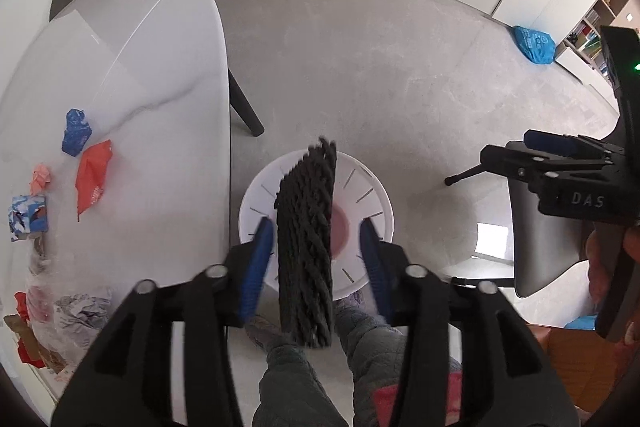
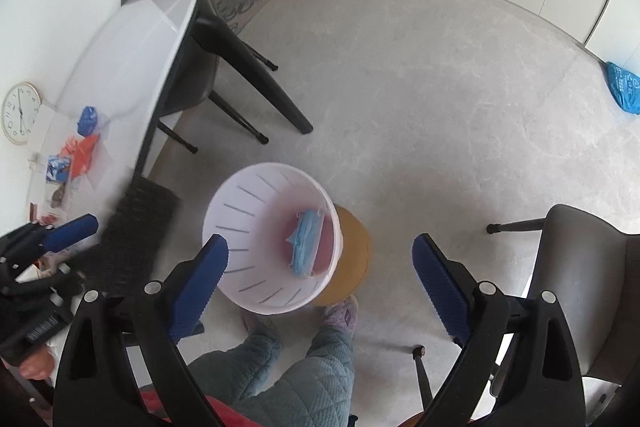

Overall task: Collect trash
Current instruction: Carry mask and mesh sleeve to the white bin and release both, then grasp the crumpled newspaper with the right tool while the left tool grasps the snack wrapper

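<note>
Left tongs (image 1: 316, 247) open, a dark woven mat (image 1: 307, 243) in the gap, clear of both pads, above the white basket (image 1: 372, 195). Right tongs (image 2: 320, 263) wide open, empty; blue mask (image 2: 306, 241) lies in the basket. Crumpled wrappers (image 1: 94, 175) remain on the white surface (image 1: 152, 67).

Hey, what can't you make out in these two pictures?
Left wrist view: bottom of the white bin, mostly hidden by the dark woven piece.
Right wrist view: the woven piece, smeared by motion blur.
Left wrist view: crumpled trash at lower left, blurred behind clear plastic and cut by the edge.
</note>
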### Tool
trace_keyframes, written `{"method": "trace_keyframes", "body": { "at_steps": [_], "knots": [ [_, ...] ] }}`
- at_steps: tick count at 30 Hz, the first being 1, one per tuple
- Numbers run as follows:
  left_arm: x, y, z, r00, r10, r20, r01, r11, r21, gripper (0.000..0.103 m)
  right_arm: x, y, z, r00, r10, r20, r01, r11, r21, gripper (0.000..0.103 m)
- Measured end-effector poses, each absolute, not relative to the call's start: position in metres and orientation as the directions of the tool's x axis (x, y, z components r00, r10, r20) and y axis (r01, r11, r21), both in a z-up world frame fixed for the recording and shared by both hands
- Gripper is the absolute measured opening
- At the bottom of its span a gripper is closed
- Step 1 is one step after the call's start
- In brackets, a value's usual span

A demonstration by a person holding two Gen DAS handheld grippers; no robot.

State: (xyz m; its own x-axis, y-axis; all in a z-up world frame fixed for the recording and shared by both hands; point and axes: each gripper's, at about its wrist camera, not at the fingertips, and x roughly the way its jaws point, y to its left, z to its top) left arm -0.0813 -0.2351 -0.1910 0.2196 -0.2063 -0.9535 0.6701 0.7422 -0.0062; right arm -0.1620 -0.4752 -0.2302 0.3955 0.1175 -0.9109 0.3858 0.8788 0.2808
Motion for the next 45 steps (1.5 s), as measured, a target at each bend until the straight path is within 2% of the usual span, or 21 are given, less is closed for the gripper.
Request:
{"method": "trace_keyframes", "body": {
  "at_steps": [1, 4, 10, 21, 25, 35, 45],
  "knots": [
    [-0.083, -0.236, -0.189, 0.230, -0.215, -0.949, 0.673, 0.740, -0.005, 0.061, -0.162, -0.475, -0.227, 0.406, 0.120, -0.906, 0.384, 0.877, 0.289, 0.093],
    [-0.087, -0.238, -0.179, 0.248, -0.228, -0.942, 0.678, 0.735, 0.000, 0.074, -0.160, -0.474, -0.222, 0.422, 0.121, -0.899, 0.381, 0.876, 0.297, 0.093],
    [-0.077, -0.217, -0.148, 0.291, -0.277, -0.916, 0.634, 0.772, -0.032, 0.086, -0.154, -0.467, -0.205, 0.454, 0.130, -0.882, 0.353, 0.882, 0.311, 0.093],
    [-0.067, -0.137, -0.050, 0.477, -0.319, -0.819, 0.521, 0.853, -0.029, 0.095, -0.131, -0.439, -0.135, 0.534, 0.109, -0.838, 0.265, 0.920, 0.288, 0.093],
    [-0.067, -0.096, -0.027, 0.532, -0.298, -0.793, 0.464, 0.886, -0.022, 0.095, -0.122, -0.420, -0.104, 0.576, 0.096, -0.812, 0.222, 0.937, 0.269, 0.100],
    [-0.061, 0.004, -0.027, 0.584, -0.184, -0.790, 0.285, 0.959, -0.013, 0.095, -0.090, -0.346, -0.069, 0.600, 0.153, -0.785, 0.043, 0.974, 0.223, 0.100],
    [-0.063, 0.083, -0.041, 0.570, -0.090, -0.817, 0.168, 0.986, 0.009, 0.095, -0.064, -0.248, -0.095, 0.479, 0.324, -0.816, -0.197, 0.945, 0.259, 0.100]
  ]
}}
